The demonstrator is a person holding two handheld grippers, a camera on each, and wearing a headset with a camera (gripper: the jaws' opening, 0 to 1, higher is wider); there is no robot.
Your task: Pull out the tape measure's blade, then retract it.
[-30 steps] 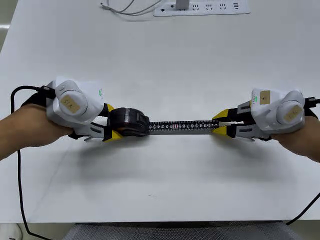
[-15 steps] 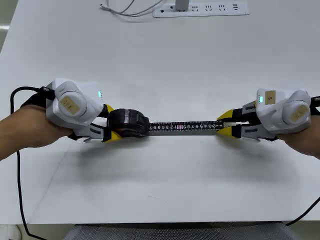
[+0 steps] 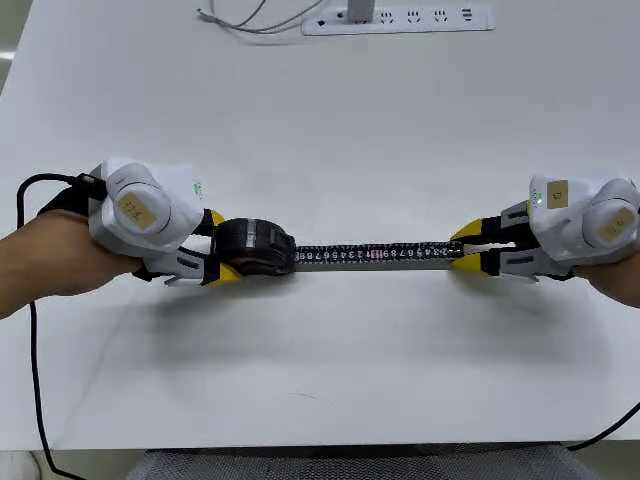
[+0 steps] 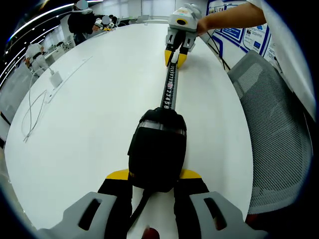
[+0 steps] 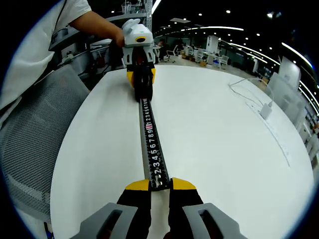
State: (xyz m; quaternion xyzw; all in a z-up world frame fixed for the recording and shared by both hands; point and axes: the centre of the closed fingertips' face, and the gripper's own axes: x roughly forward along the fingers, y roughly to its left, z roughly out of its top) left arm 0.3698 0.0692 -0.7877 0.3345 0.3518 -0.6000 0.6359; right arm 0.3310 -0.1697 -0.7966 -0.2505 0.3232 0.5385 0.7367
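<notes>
The left gripper [image 3: 222, 245] has its jaws clamped on the black rounded tape measure case [image 3: 256, 247] at the near-left of the white table [image 3: 330, 130]. The right gripper [image 3: 466, 248] has its jaws pinched together on the tip of the dark numbered blade [image 3: 375, 254]. The blade stretches straight between the two grippers.

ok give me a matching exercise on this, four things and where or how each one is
Things:
1 tape measure case
2 blade
3 power strip
4 right tool

States:
A at the far edge of the table
B shut on the blade's tip
C held in the left tool
D pulled out between the two tools

Pairs: 1-C, 2-D, 3-A, 4-B
</notes>
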